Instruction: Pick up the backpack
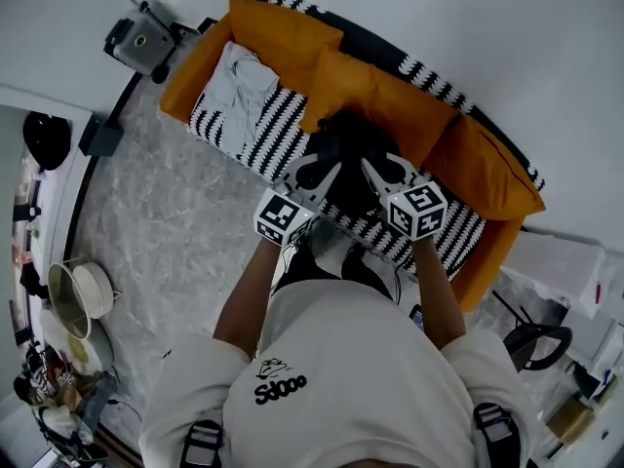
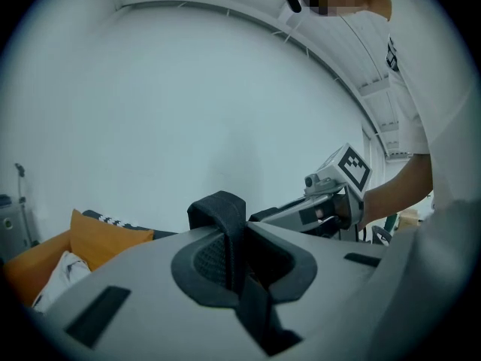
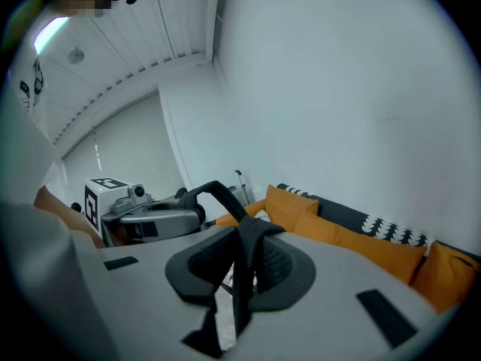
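In the head view a black backpack [image 1: 349, 154] hangs in front of me above the sofa, between my two grippers. My left gripper [image 1: 314, 175] grips it from the left and my right gripper [image 1: 388, 175] from the right. Seen from the left gripper view, the left gripper [image 2: 228, 241] is shut on a black padded strap [image 2: 222, 215] standing up between its pads, with the right gripper [image 2: 331, 201] beyond it. The right gripper [image 3: 242, 260] is likewise shut on a black strap [image 3: 252, 239] in its own view; a strap loop [image 3: 214, 194] arches toward the left gripper [image 3: 146, 218].
An orange sofa [image 1: 375, 91] with a black-and-white patterned seat [image 1: 253, 135] stands against the wall, a grey cloth [image 1: 244, 81] on its left end. A grey device [image 1: 141, 42] sits on the floor far left, a round white bin [image 1: 80, 295] at left, a black chair [image 1: 538, 344] at right.
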A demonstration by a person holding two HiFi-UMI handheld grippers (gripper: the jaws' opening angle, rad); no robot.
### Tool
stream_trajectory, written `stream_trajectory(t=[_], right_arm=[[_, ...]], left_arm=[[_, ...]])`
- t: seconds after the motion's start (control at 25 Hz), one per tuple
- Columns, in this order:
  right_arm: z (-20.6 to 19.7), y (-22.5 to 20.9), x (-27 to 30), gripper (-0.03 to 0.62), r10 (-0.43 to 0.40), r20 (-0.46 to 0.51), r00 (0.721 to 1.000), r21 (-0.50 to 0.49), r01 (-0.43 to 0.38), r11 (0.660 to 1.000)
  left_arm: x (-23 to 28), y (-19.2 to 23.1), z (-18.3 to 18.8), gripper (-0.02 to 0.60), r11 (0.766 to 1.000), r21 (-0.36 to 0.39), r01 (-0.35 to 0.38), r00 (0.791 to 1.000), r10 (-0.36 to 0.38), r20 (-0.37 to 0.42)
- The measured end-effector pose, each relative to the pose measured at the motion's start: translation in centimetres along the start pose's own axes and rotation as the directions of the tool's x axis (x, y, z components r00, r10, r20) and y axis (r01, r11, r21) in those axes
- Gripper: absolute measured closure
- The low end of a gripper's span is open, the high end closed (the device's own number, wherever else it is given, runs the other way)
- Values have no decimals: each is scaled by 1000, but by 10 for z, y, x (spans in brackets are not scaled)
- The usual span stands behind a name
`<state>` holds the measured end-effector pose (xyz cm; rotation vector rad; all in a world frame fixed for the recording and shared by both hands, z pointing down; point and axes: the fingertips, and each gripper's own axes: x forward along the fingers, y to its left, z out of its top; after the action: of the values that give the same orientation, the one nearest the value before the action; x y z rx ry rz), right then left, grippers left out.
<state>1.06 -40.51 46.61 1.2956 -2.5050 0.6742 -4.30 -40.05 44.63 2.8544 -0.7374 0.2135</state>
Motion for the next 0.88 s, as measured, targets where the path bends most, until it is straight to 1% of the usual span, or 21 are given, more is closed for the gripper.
stream_trajectory(t=[0.16,0.48,0.68,0.88], right_arm=[[24,6,-12,520,-8,43,999,-18,8,1000],[78,25,-44,520,-27,152,988,-68,38,997],[119,41,-60,520,-16,216,976,-152,49,987],[160,59,-66,522,7,261,965,-250,61,966]], left_arm=[[-13,-3,27,538,1000,21,-14,999,13,45],[-34,-15,91,540,990,136,-44,991,26,132],[-41,-21,134,541,977,203,-62,981,22,195],[-48,-21,179,541,958,276,-82,970,13,244]])
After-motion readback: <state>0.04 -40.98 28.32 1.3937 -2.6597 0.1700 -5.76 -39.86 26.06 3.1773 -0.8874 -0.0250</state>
